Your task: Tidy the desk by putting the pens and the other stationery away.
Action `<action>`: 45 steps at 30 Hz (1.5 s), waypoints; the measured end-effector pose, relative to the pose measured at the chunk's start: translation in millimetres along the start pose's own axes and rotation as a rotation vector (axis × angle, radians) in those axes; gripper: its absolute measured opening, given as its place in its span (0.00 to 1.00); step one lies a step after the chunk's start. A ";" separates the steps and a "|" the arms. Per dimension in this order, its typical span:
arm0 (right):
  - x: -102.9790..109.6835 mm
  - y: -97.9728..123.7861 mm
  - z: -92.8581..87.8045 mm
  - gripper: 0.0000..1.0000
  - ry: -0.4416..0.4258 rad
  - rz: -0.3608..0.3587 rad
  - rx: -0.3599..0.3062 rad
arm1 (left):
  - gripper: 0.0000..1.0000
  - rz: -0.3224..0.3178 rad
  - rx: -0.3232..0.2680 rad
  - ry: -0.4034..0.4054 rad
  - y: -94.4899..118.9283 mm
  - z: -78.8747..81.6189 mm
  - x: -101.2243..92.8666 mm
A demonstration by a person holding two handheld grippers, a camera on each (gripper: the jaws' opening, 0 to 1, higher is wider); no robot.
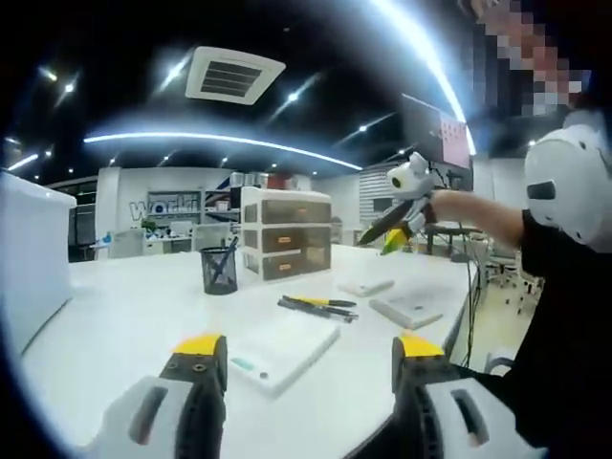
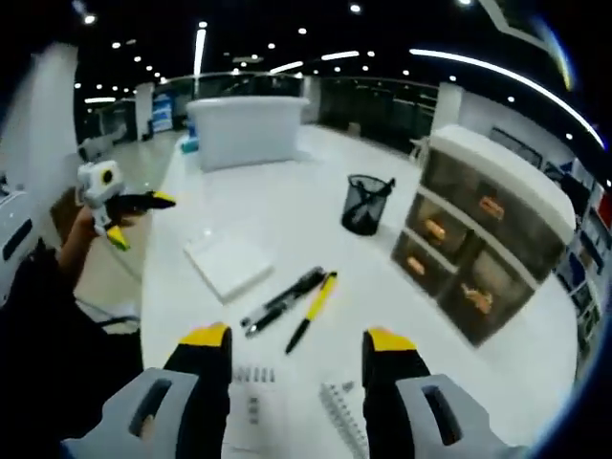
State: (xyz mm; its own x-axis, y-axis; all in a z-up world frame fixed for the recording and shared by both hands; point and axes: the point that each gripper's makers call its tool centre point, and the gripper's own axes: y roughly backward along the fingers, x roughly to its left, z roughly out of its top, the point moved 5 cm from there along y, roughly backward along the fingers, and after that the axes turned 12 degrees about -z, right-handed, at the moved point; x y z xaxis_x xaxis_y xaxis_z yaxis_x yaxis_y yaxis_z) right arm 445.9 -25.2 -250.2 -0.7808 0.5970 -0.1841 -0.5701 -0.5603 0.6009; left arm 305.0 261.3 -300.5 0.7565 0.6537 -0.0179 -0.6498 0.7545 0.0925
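My left gripper (image 1: 306, 349) is held open above the near edge of the white desk (image 1: 124, 316), nothing between its yellow-tipped jaws. Ahead lie a white pad (image 1: 287, 349) and several pens (image 1: 320, 306), with a black mesh pen cup (image 1: 220, 271) further back. My right gripper (image 2: 296, 340) is open too, over the desk near black pens (image 2: 282, 301) and a yellow pen (image 2: 314, 308). The pad (image 2: 228, 263) and the cup (image 2: 365, 204) lie beyond. Each gripper appears in the other's view, raised in a hand: right (image 1: 380, 241), left (image 2: 143, 220).
A three-drawer organiser (image 1: 287, 234) (image 2: 478, 258) stands behind the cup. Small white flat items (image 1: 406, 311) lie at the desk's right edge, and a spiral-bound notepad (image 2: 344, 411) lies under my right gripper. A large white box (image 2: 247, 129) sits at the far end. A person's arm (image 1: 478, 210) reaches in.
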 end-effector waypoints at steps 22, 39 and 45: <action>-6.6 -59.4 17.8 0.42 0.114 0.043 0.245 | 0.68 -0.008 0.028 -0.014 1.5 1.9 -12.1; 0.7 -96.0 7.3 0.35 0.159 0.082 0.471 | 0.67 -0.010 0.040 -0.006 5.1 -5.4 -20.6; 3.2 -109.2 8.1 0.31 0.147 0.095 0.525 | 0.67 -0.014 0.043 -0.006 4.8 -7.0 -23.9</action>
State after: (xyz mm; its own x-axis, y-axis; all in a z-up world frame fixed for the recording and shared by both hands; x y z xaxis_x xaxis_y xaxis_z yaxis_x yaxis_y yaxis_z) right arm 507.8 42.6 -310.0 -0.8717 0.4500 -0.1939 -0.3202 -0.2237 0.9205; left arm 283.3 249.6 -306.6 0.7659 0.6428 -0.0139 -0.6355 0.7601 0.1353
